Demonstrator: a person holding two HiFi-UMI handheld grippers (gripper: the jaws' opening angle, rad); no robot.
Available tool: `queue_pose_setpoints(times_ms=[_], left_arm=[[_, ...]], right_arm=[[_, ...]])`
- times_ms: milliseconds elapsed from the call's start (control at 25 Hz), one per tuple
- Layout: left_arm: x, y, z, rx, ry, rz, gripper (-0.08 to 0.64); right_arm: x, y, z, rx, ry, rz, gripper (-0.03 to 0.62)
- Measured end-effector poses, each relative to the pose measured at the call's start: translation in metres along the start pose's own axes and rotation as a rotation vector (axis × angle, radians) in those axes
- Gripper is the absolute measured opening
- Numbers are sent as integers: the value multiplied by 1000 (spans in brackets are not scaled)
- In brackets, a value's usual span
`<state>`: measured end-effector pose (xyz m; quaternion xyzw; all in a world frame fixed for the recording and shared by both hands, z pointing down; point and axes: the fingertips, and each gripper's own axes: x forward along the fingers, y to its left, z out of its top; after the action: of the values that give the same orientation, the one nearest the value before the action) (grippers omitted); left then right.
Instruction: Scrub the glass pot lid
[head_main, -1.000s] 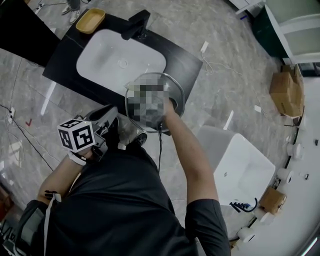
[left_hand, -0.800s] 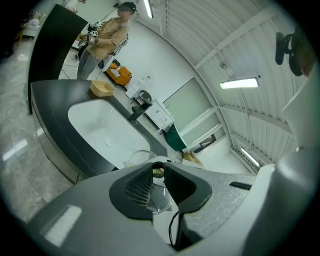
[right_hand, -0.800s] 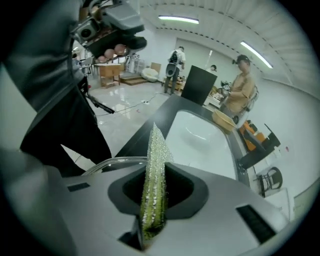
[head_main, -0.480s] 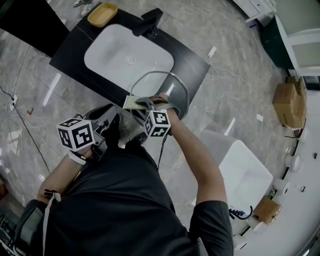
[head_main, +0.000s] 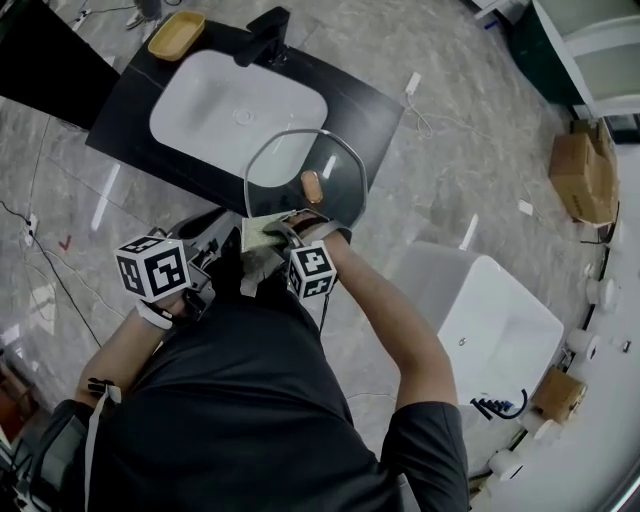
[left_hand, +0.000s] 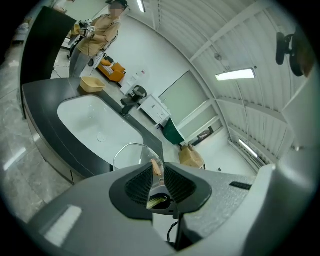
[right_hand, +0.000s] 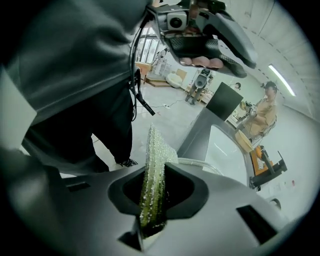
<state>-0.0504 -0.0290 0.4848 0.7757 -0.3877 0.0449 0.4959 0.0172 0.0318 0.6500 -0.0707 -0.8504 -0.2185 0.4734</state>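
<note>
Left gripper (left_hand: 158, 175): jaws clenched on the rim of the glass lid (head_main: 290, 165). Lid is held on edge above the front of the black counter (head_main: 130, 120), overlapping the near corner of the white basin (head_main: 230, 100) in the head view. Tan knob (head_main: 311, 186) at lid centre.

Right gripper (right_hand: 155, 172): jaws clamped on a yellow-green sponge (right_hand: 156, 145), which stands up between them; its free end sits at the lid's lower edge, just beside the left jaws.

Black-and-white square patterns on both gripper cubes, no legible text.

Black tap (head_main: 262, 38) behind the basin, yellow dish (head_main: 176, 35) on the counter corner. Cardboard box (head_main: 583, 180) on the floor, well apart
</note>
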Motion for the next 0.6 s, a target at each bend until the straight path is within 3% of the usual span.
queue_pose_setpoints(times_ms=[160, 280, 440, 520, 600], left_arm=[[13, -9, -7, 30, 52, -11, 71], [23, -11, -11, 39, 86, -17, 71], [40, -25, -14, 59, 124, -49, 71], [48, -35, -13, 78, 138, -71, 71], [55, -41, -12, 89, 149, -86, 71]], right_arm=[[-8, 21, -5, 14, -13, -14, 64], [-14, 29, -6, 79, -26, -27, 64], [-38, 30, -8, 338, -77, -117, 64], [-59, 24, -14, 469, -107, -215, 64], [-78, 12, -26, 527, -95, -329, 64]])
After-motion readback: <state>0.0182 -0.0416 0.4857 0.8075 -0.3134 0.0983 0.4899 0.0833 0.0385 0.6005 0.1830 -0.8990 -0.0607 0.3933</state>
